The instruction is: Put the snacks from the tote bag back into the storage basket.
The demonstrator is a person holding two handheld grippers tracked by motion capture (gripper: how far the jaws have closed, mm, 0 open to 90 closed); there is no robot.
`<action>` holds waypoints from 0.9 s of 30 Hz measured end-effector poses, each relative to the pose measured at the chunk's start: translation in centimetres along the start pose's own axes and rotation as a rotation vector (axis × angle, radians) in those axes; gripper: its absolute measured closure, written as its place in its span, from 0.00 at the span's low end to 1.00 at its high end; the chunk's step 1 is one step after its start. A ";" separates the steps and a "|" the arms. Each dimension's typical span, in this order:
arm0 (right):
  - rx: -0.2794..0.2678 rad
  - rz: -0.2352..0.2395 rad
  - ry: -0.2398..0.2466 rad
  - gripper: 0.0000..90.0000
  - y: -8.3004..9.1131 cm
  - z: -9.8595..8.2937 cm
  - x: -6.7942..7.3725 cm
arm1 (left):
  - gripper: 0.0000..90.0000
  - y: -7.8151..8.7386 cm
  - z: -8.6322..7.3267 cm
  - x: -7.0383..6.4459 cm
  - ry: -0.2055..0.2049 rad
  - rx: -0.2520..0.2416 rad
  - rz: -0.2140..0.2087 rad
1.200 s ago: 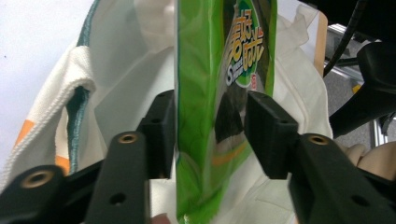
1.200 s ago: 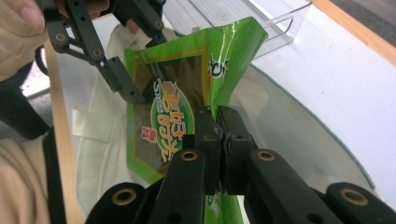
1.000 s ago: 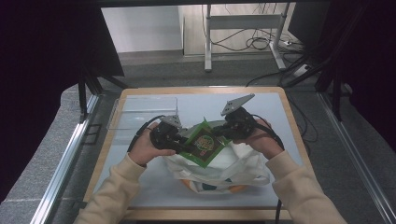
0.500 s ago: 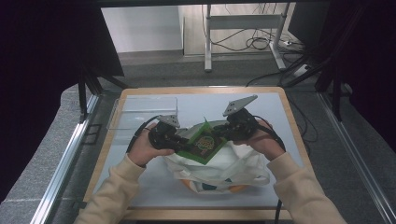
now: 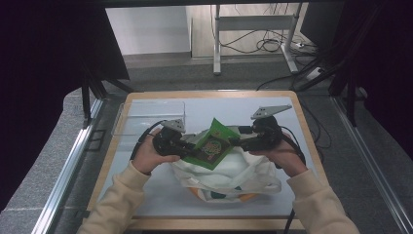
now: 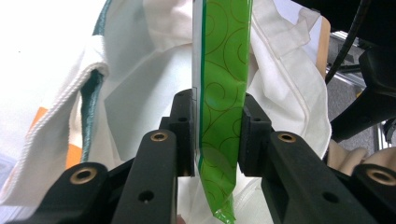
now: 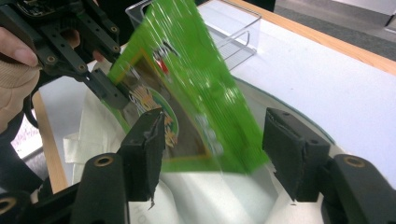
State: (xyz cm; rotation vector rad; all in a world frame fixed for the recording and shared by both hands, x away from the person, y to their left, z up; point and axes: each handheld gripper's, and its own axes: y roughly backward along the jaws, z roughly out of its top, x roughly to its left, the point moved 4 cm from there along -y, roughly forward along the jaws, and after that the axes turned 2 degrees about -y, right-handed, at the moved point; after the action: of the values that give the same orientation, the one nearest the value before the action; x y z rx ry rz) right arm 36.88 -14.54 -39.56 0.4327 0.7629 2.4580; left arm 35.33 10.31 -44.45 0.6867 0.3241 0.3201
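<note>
- 2 grippers meet over the white cloth bag (image 5: 226, 176) at the near middle of the table (image 5: 311, 195); between them stands a green snack packet (image 5: 213, 145).
- Change noted: against the views taken 1 second and half a second back, the packet sits slightly more upright and nearer the right gripper, while the bag lies as it did. Judgement: the packet is being passed across or steadied above the bag's mouth, so the loading step is under way, not finished.
- Left gripper (image 6: 217, 135): jaws closed tight on the packet (image 6: 223, 93), 1 pad on each face, gripping it edge-on near its lower part. The holding hand (image 5: 148, 156) sits at the left of the bag, forearm coming in from the near edge.
- Right gripper (image 7: 212, 144): jaws spread wide, with the packet (image 7: 187, 93) hanging tilted in the gap between them. The left-hand pad looks close to the packet's face; contact cannot be confirmed.
- Right hand (image 5: 282, 156) mirrors the left, gripper pointing inward across the bag.
- Packet location: raised off the table, above the bag's open top, not yet inside.
- A clear plastic tray (image 5: 146, 114) rests at the far left of the table, well apart from the work.
</note>
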 end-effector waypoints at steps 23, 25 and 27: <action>0.022 -0.078 -0.063 0.37 -0.9 -4.3 -0.1 | 0.80 1.3 -0.2 0.1 0.028 -0.048 0.030; 0.020 -0.071 -0.059 0.37 -0.9 -4.5 0.0 | 0.80 1.4 -0.2 0.2 0.024 -0.048 0.027; 0.034 -0.065 -0.049 0.36 -0.8 -4.5 0.1 | 0.80 1.3 -0.2 0.2 0.031 -0.055 0.027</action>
State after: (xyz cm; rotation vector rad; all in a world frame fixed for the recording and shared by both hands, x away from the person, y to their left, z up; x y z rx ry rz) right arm 35.12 -15.83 -43.63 0.4719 0.7876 2.3681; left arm 35.18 11.46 -43.80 0.6329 0.3351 0.3642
